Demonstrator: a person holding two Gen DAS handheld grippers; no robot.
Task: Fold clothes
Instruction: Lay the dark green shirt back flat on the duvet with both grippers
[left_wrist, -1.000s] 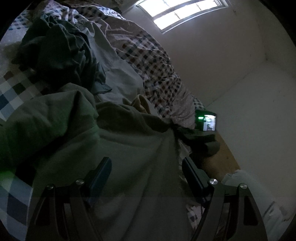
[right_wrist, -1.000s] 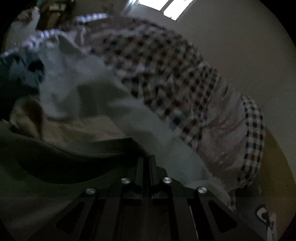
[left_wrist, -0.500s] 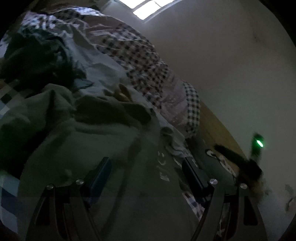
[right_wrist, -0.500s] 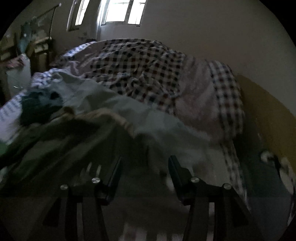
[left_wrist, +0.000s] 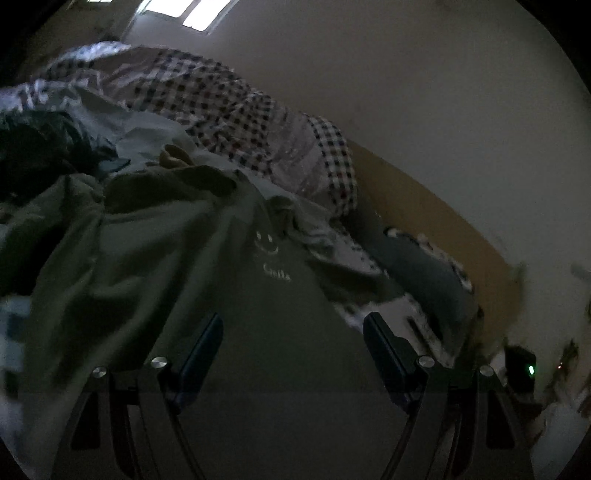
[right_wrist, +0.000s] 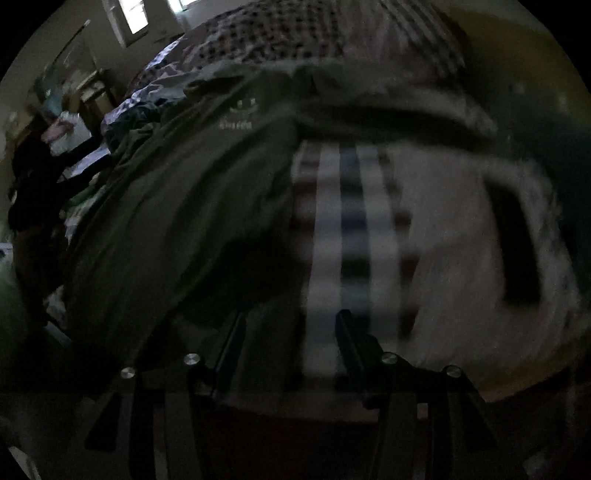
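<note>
Left wrist view: the left gripper (left_wrist: 293, 350) has its fingers (left_wrist: 201, 350) wide apart with nothing clamped, hovering over the olive-green cotton shirt with a small white smiley print (left_wrist: 207, 280); the cloth lies spread under and ahead of them on the checked bed (left_wrist: 391, 314), probably laid out for folding.

Right wrist view: the right gripper (right_wrist: 288, 343) has just been opening, fingers (right_wrist: 351, 343) partly apart and empty; the shirt's edge lies under the left one, bare sheet beneath the right; dim and blurred.

Black left claw (left_wrist: 293, 328), blue pads, silver screws
</note>
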